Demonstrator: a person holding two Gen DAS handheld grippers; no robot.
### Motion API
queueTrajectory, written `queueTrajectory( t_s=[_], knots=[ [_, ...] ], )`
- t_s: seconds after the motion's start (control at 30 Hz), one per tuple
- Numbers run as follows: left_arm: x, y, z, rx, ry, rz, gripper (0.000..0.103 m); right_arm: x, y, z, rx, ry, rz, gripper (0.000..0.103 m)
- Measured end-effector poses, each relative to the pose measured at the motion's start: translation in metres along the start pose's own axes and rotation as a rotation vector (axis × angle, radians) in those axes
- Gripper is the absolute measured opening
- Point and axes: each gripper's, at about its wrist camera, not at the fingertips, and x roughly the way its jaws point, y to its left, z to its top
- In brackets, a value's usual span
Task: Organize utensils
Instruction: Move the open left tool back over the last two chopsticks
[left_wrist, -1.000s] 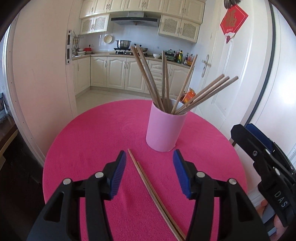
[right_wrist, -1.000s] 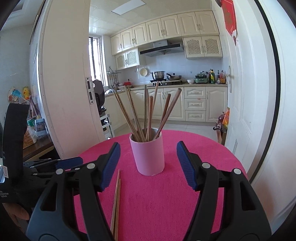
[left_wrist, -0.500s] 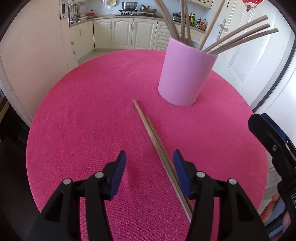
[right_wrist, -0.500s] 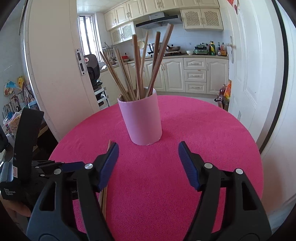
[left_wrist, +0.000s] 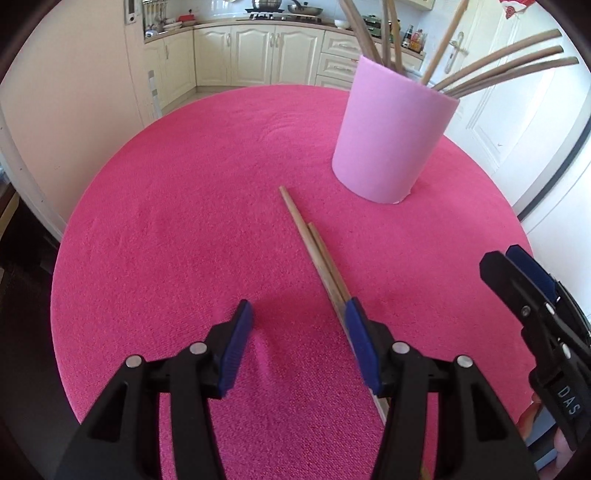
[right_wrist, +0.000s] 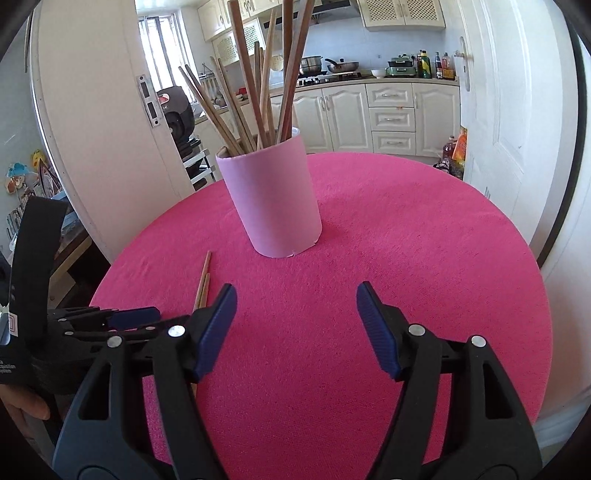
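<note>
Two wooden chopsticks (left_wrist: 314, 247) lie side by side on the round pink table (left_wrist: 177, 229), pointing toward a pink cup (left_wrist: 391, 133) that holds several chopsticks. My left gripper (left_wrist: 299, 314) is open and low over the table; the loose pair runs under its right finger. My right gripper (right_wrist: 295, 299) is open and empty, hovering over the table in front of the cup (right_wrist: 273, 199). The loose pair (right_wrist: 203, 284) shows left of its left finger, partly hidden by the left gripper (right_wrist: 122, 321).
The table edge curves close on all sides. A white door (right_wrist: 517, 110) stands to the right and a door frame (right_wrist: 96, 122) to the left. Kitchen cabinets (right_wrist: 369, 118) lie behind.
My left gripper has dropped and moved forward, so the loose chopsticks now pass under its right finger. My right gripper has moved closer to the cup and tilted down.
</note>
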Motion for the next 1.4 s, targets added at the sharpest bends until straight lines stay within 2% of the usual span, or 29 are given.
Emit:
queueTrajectory(
  t_s=[0.2,0.4,0.53,0.9,1.27,1.4],
  knots=[
    [0.004,-0.002,-0.002,0.037,0.015,0.088,0.053,0.004,-0.001,0.002,0.01,0.011,0.019,0.067],
    [-0.012,-0.002,0.001,-0.029,-0.011,-0.005,0.052,0.005,-0.006,0.002,0.031,0.013,0.026,0.067],
    [-0.002,-0.015,0.002,0.052,0.051,0.056,0.053,0.007,-0.006,0.002,0.036,0.018,0.026,0.067],
    [0.004,-0.007,0.01,0.006,0.1,0.019,0.053,0.009,-0.006,0.001,0.017,0.045,0.013,0.067],
    [0.004,-0.018,0.015,0.025,0.135,0.044,0.053,0.017,-0.007,0.004,0.013,0.104,0.005,0.067],
    [0.0,-0.014,0.011,0.036,0.142,0.024,0.053,0.015,-0.007,0.006,0.003,0.109,0.001,0.068]
  ],
)
